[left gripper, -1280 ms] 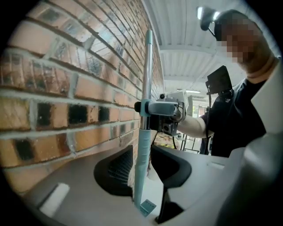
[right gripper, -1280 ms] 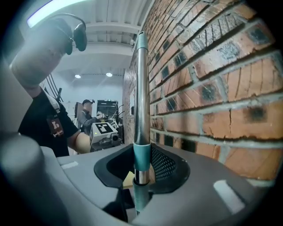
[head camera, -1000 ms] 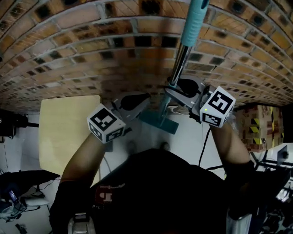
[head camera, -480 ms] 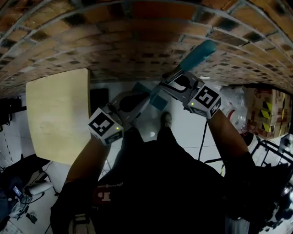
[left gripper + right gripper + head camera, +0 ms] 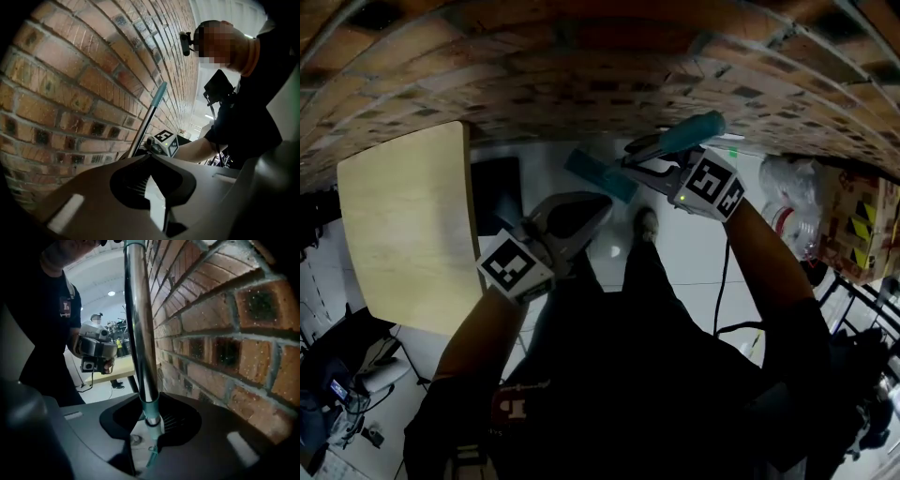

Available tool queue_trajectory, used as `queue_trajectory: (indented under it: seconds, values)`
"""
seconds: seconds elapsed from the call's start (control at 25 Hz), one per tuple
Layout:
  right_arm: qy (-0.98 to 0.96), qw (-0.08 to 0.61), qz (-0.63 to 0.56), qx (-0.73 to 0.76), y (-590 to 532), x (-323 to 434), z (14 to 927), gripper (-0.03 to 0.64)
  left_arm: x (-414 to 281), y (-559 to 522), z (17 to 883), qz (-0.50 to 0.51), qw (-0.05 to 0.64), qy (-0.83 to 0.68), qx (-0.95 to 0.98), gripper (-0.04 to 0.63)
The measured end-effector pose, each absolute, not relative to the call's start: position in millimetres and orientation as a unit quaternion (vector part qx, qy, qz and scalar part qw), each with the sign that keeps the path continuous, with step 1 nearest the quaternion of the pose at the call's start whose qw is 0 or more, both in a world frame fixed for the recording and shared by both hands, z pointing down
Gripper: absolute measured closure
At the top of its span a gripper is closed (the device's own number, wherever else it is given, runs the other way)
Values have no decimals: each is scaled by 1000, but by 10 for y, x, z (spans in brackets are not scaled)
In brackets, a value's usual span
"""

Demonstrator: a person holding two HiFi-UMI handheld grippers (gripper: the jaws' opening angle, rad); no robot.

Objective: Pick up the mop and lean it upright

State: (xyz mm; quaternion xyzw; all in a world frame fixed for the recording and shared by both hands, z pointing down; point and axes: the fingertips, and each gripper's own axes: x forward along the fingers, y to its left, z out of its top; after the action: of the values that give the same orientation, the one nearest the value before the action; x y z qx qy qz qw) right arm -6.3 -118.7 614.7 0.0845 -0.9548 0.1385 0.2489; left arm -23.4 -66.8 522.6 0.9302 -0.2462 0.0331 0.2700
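Observation:
The mop leans against the brick wall (image 5: 581,66). Its teal head (image 5: 598,174) rests on the white floor and its teal grip (image 5: 695,132) points up towards me. My right gripper (image 5: 649,156) is shut on the metal pole (image 5: 139,333), just above a teal collar (image 5: 151,414); the pole rises from the jaws (image 5: 148,427) close along the bricks. My left gripper (image 5: 600,202) hangs lower left of the pole, shut and empty, clear of the mop. In the left gripper view (image 5: 152,187) the pole (image 5: 144,125) stands upright against the wall.
A pale wooden tabletop (image 5: 403,225) lies at the left, with a dark object (image 5: 492,192) on the floor beside it. At the right are a white bag (image 5: 787,187) and a taped cardboard box (image 5: 862,234). My shoe (image 5: 645,223) is near the mop head.
Both grippers have sunk lower along the wall. The right one has come down with the pole. The left gripper has drifted away from the pole to the lower left.

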Motion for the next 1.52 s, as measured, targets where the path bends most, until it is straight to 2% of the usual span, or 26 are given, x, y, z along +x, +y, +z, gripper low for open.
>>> queue_trajectory:
  seconds: [0.36,0.52,0.76,1.32,1.52]
  values:
    - [-949,291,124,3,-1157,-81,6699,486,-232,-615,5467,35,291,-242,925,594]
    - [-950,283,131,-21,-1178,-35,6884,484,-254,-632,5534,30,296,-244,923,594]
    - [-958,238,157,44,-1574,55,6908,485,-264,-636,5680,27,305,-248,919,594]
    - [-952,213,175,132,-1795,168,6994,479,-266,-516,5743,30,314,-247,916,594]
    - [-941,228,188,165,-1802,208,7097,428,-270,-479,5736,28,317,-246,916,594]
